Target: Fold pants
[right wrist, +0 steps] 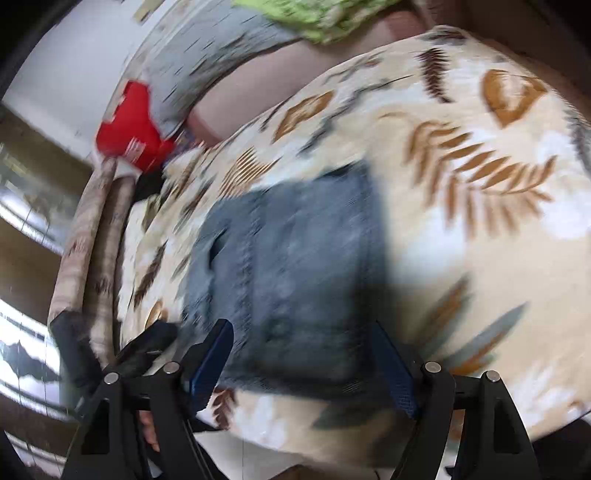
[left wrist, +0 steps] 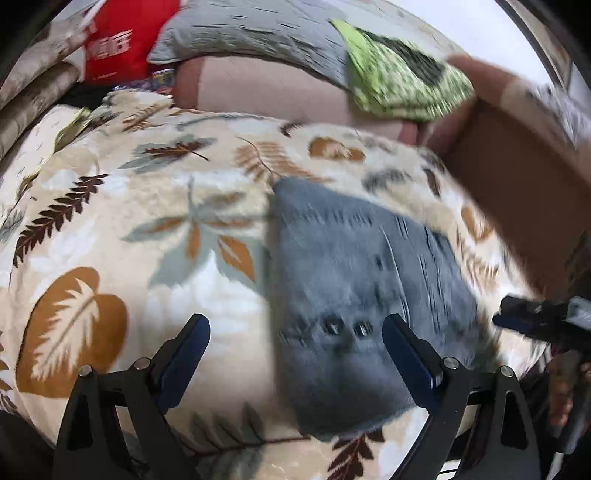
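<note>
The pants (left wrist: 362, 295) are grey-blue denim, folded into a compact rectangle lying flat on the leaf-print blanket (left wrist: 147, 229). In the left wrist view my left gripper (left wrist: 295, 354) is open and empty, hovering above the pants' left edge near the bed's front. The right gripper's tip (left wrist: 532, 321) shows at the right edge of that view. In the right wrist view the pants (right wrist: 295, 266) lie straight ahead, and my right gripper (right wrist: 306, 358) is open and empty over their near edge. Both views are motion-blurred.
A grey pillow (left wrist: 251, 29), a green patterned cloth (left wrist: 399, 74) and a red bag (left wrist: 122, 40) lie at the far side of the bed. A brown headboard or panel (left wrist: 517, 177) stands at the right. A rolled patterned bedding edge (right wrist: 92, 251) runs along the left.
</note>
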A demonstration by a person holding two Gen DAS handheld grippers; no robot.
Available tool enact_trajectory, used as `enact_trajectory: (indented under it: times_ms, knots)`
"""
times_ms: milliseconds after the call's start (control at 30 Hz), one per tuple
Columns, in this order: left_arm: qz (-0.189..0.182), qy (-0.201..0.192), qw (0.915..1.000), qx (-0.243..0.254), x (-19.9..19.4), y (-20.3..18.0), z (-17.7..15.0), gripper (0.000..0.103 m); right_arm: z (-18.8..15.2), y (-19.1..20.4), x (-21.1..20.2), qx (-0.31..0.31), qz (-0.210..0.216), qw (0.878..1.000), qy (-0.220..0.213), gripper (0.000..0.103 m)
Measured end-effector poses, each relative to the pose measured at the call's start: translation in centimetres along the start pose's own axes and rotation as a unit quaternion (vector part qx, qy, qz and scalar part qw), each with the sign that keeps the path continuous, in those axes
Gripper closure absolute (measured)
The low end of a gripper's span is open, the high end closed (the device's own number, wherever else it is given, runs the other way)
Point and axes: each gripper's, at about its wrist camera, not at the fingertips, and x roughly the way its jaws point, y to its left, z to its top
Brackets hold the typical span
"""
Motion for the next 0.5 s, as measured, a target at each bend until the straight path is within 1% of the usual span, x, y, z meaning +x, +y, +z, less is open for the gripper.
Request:
enact_trajectory:
  times_ms: [33,67,133,167,233,267,300,333,367,400,433,467,500]
  knots:
    - [-0.002,0.010,0.9999,-0.010,0.5,0.5,0.6,0.008,0.6,-0.8,0.1,0.014,-0.003,1.000,0.004,0.024]
    - [-0.010,0.027,0.9994,-0.020,1.3,1.0,1.2,0.008,1.4,-1.7,0.4,0.030,0.003,0.999,0.014,0.024]
    - [-0.036,0.048,0.9971,-0.047,2.8,1.6,2.1,0.009,2.9,-2.4,1.2,0.038,0.036,0.998,0.028,0.024]
    - [-0.060,0.066,0.9937,-0.068,4.0,2.0,2.6,0.009,3.4,-2.5,1.7,0.039,0.044,0.998,0.035,0.024]
    - [-0.083,0.086,0.9886,-0.091,5.5,2.0,3.2,0.009,4.6,-2.6,3.6,0.036,0.052,0.996,0.060,0.024]
    - [-0.092,0.098,0.9862,-0.096,6.3,1.9,3.3,0.009,4.7,-2.9,4.3,0.038,0.043,0.996,0.065,0.024]
    - [-0.092,0.109,0.9849,-0.098,7.0,1.7,3.3,0.009,5.0,-3.2,5.1,0.040,0.030,0.996,0.072,0.024]
    - [-0.087,0.121,0.9840,-0.098,7.7,1.4,3.2,0.010,5.2,-3.6,5.9,0.046,0.028,0.995,0.082,0.022]
    - [-0.083,0.118,0.9853,-0.092,7.8,1.1,3.2,0.010,5.3,-3.8,6.3,0.051,0.037,0.994,0.084,0.023]
    - [-0.082,0.115,0.9868,-0.081,7.8,0.7,3.3,0.015,5.2,-3.7,6.3,0.051,0.042,0.994,0.082,0.025]
    - [-0.082,0.118,0.9875,-0.065,7.9,0.2,3.4,0.043,5.3,-3.4,6.1,0.045,0.049,0.994,0.083,0.029]
    - [-0.082,0.131,0.9864,-0.055,8.3,-0.2,3.4,0.061,5.4,-3.0,6.0,0.034,0.056,0.994,0.087,0.053]
    - [-0.072,0.132,0.9872,-0.053,8.4,-0.3,3.5,0.062,5.4,-2.7,6.1,0.019,0.033,0.995,0.093,0.070]
